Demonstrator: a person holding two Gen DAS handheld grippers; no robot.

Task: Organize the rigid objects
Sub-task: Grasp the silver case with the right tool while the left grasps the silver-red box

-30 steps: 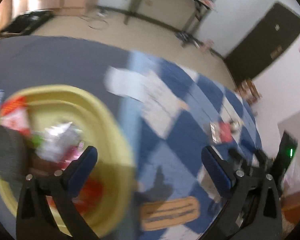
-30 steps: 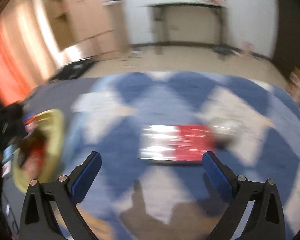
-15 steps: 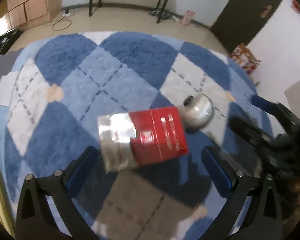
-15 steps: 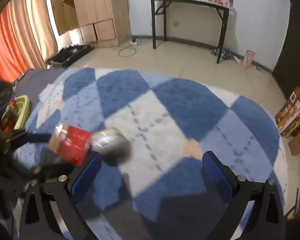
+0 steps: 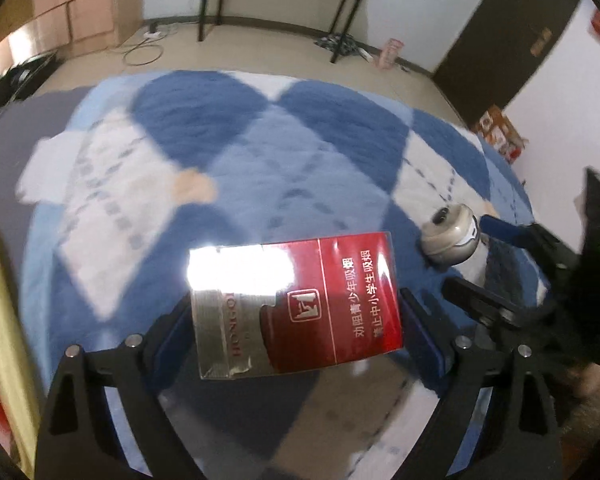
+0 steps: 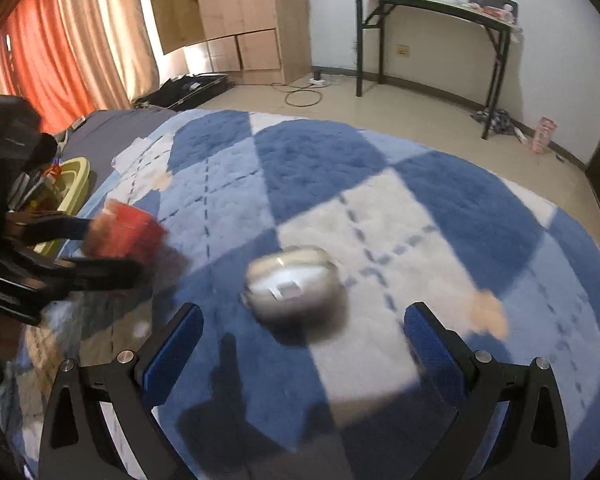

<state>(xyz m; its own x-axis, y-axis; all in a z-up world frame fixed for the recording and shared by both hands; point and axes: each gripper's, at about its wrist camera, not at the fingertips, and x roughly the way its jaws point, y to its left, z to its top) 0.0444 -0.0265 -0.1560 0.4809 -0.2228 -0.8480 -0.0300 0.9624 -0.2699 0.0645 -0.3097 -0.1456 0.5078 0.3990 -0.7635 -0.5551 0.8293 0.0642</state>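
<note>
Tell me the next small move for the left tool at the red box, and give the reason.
Probably finish closing the left tool on the red box. Its jaws are already closing, and the box lies on the rug squarely between the blue pads, which do not seem to press on it yet. The silver container sits apart from it, between the right tool's open fingers.

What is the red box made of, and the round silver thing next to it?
The red box looks like glossy card under clear wrap: it throws a bright glare and has sharp printed edges. The round silver thing seems to be polished metal, shiny and curved, though blur leaves that unsure.
</note>
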